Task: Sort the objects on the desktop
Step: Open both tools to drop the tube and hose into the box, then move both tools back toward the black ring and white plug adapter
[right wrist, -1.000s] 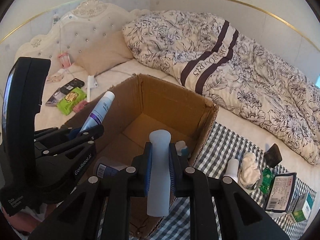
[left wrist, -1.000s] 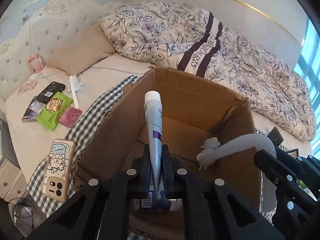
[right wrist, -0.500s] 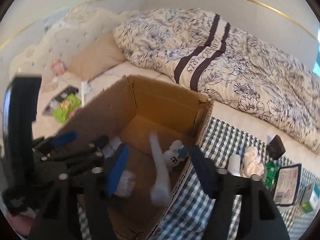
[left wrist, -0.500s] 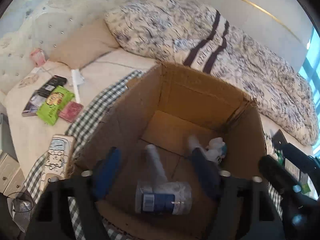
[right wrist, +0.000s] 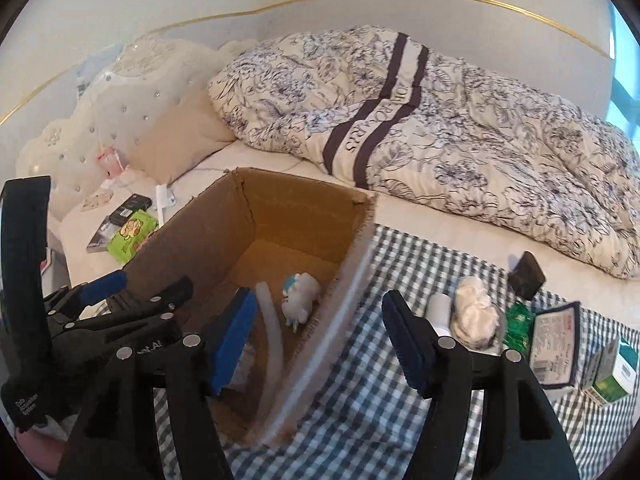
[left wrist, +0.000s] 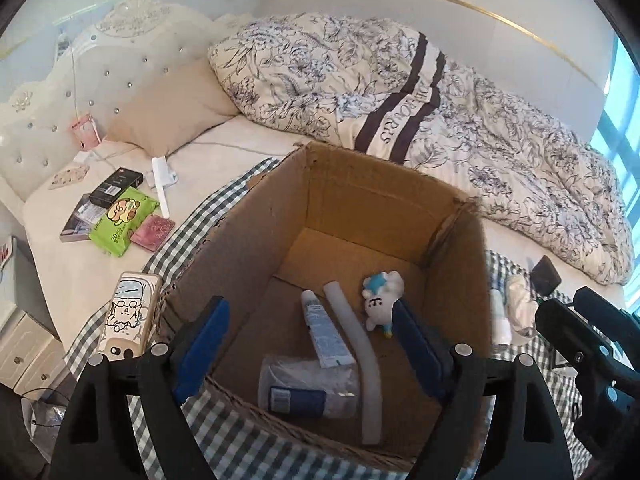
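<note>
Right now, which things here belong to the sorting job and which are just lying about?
Job:
cardboard box
tube, curved white piece, plush toy, wrapped pack, all inside the box
white bottle, crumpled tissue, card pouch on the checked cloth

Lying about:
phone
green packet
pillow
duvet

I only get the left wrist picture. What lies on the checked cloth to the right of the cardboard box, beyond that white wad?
Observer: A green packet, next to a dark-edged labelled pouch.
Visitor: Anything further right?
Observer: A green-and-white carton, near the edge of the right wrist picture.
Visitor: What about the right claw?
Observer: The right claw is wide open, with nothing held between its blue pads.
</note>
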The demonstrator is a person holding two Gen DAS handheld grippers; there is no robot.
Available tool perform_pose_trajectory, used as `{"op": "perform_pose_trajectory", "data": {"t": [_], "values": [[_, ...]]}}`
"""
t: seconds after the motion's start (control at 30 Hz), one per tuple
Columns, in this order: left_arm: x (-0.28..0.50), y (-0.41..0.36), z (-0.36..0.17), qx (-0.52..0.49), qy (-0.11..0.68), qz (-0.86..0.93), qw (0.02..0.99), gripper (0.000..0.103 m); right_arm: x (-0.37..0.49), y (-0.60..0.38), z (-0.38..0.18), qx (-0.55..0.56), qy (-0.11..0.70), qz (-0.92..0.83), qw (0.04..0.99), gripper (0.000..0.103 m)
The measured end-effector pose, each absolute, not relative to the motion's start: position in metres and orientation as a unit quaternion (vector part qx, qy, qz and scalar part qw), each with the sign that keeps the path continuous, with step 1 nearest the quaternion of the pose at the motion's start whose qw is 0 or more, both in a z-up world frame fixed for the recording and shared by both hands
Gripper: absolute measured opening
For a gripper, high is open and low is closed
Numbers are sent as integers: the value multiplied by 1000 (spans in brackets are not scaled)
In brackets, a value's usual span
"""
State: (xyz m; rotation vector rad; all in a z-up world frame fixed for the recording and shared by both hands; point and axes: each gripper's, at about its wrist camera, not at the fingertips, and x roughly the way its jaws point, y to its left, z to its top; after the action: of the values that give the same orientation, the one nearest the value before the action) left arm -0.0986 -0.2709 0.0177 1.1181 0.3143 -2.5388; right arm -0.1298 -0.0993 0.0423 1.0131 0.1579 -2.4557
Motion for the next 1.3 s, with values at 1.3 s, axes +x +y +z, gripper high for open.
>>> {"op": "perform_pose_trajectory", "data": {"t": [1.3], "values": [[-105,-74,-15,397,57,-915,40,103,-110,165,-25,419,13,-906,63,76]]}}
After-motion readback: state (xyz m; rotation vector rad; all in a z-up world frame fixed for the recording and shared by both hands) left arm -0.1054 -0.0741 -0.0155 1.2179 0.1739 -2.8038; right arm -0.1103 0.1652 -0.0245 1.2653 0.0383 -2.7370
